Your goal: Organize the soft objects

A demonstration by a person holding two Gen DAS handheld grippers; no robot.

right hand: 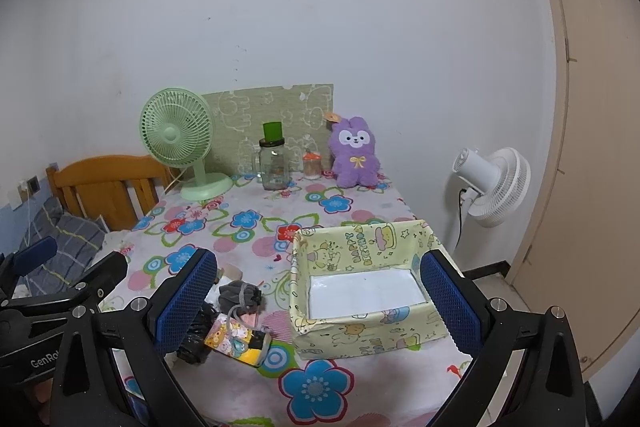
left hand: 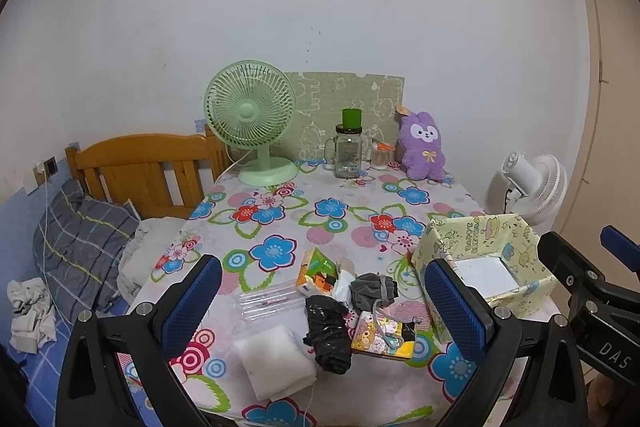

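Loosely crumpled, a grey drawstring pouch [left hand: 374, 290] lies beside a black plastic bag [left hand: 328, 335] on the table [left hand: 280, 223]. Both left tongs [left hand: 322, 305] and right tongs [right hand: 318, 301] gape wide, empty.

A flowered surface [left hand: 340, 227] carries, at the back, a green fan [left hand: 256, 131], a jar [left hand: 347, 151], a small cup [left hand: 380, 157] and a purple plush [left hand: 425, 147]; nearer lie a paper box [right hand: 360, 291], tissue pack [left hand: 318, 273], grey pouch [left hand: 374, 291], black bag [left hand: 328, 335], cartoon pouch [left hand: 384, 339], white pad [left hand: 276, 363] and clear case [left hand: 268, 301]
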